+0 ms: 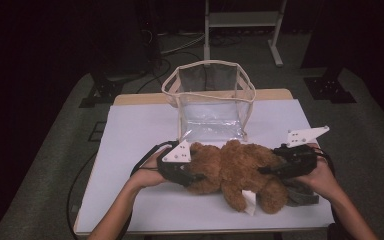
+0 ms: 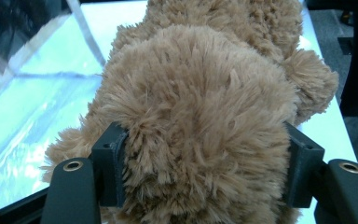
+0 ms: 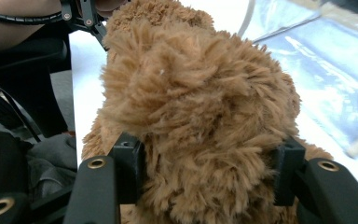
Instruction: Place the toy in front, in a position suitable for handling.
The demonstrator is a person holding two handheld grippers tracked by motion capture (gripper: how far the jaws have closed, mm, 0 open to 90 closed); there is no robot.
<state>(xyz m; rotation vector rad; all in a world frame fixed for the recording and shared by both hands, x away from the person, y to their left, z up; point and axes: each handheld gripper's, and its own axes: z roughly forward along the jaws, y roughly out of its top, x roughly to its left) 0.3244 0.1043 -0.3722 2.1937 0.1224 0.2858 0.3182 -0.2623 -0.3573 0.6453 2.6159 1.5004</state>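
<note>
White-covered table [image 1: 130, 200], lower centre: fluffy brown plush teddy bear [image 1: 235, 172] clamped by left gripper [image 1: 192, 177] and right gripper [image 1: 270, 170], clear plastic bag [image 1: 210, 102] just behind.

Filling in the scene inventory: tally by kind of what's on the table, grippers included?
Brown teddy bear: 1
Clear storage bag, open top: 1
Dark grey cloth, under the right hand: 1
Grippers, both clamped on the bear: 2, left gripper and right gripper
Total: 5
</note>
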